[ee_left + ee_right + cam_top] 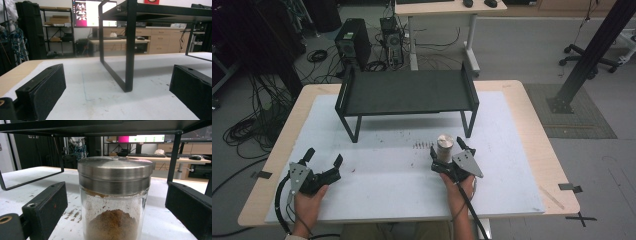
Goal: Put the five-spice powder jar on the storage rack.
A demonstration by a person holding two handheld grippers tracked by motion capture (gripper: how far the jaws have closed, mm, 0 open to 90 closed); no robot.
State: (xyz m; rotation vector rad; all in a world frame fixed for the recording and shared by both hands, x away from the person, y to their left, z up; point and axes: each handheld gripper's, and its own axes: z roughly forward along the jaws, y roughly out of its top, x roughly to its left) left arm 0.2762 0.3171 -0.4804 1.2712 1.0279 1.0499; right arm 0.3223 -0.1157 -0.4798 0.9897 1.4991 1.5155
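Two grippers are at work over the white-covered worktop (pixel 382 165), and the one that matters is the right gripper (pixel 451 150), whose jaws stand wide on either side of a glass jar (pixel 114 202) with a brushed metal lid (pixel 115 167) and brown powder inside. The jar stands upright on the worktop just in front of the black metal shelf (pixel 407 92), near its right front leg, and sits centred between the jaws; in the right gripper view a gap shows on both sides, so nothing is clamped yet. The step in hand looks like taking hold of the jar. To do it well, the jaws should close squarely on the glass body below the lid, not on the lid's rim, where the smooth metal could slip or the lid could lift off. Closing evenly and gently would keep the jar from being nudged sideways or tipped. The left gripper (pixel 323 161) rests low at the worktop's near left, well apart from the jar, its jaws spread wide and holding nothing.
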